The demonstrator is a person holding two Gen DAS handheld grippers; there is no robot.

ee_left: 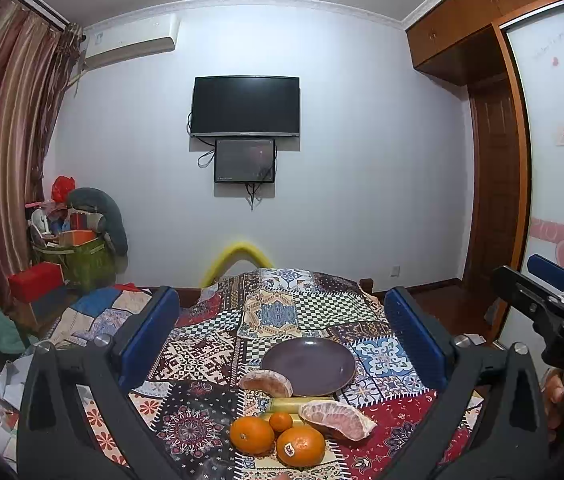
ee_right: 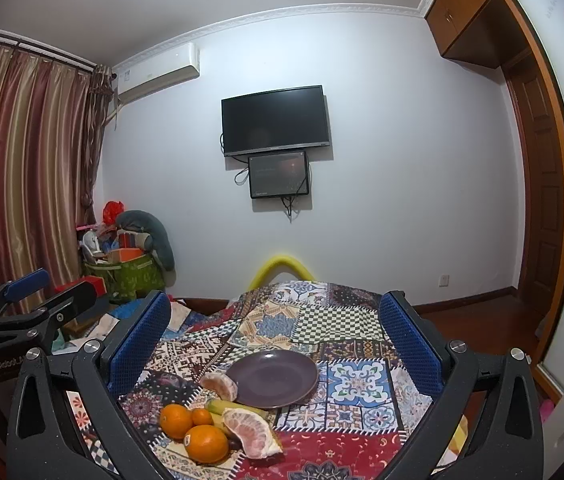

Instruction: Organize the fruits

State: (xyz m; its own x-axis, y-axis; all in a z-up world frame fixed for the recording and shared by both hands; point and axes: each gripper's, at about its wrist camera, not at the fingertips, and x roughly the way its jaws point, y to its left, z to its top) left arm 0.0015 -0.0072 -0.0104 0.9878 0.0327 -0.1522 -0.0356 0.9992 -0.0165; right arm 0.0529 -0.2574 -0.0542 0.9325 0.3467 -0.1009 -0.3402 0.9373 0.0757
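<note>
A dark purple plate (ee_left: pixel 314 360) (ee_right: pixel 277 376) lies bare on the patchwork cloth (ee_left: pixel 294 312). In front of it sit two peeled pomelo pieces (ee_left: pixel 267 383) (ee_left: pixel 338 420), a banana (ee_left: pixel 294 404), a small tangerine (ee_left: pixel 280 421) and two oranges (ee_left: pixel 251 435) (ee_left: pixel 301 446). The right wrist view shows the same pile: pomelo (ee_right: pixel 253 432), oranges (ee_right: pixel 175 421) (ee_right: pixel 206 444), banana (ee_right: pixel 233 406). My left gripper (ee_left: pixel 282 336) hovers open above and short of the fruit. My right gripper (ee_right: pixel 275 340) is open too, holding nothing, and shows at the left view's right edge (ee_left: pixel 538 282).
The cloth-covered surface ends at a yellow foam bumper (ee_left: pixel 241 256) before the white wall. A green bag of clutter (ee_left: pixel 81 264) and a red box (ee_left: pixel 35 280) stand at the left by the curtain. A wooden wardrobe (ee_left: pixel 494 184) lines the right.
</note>
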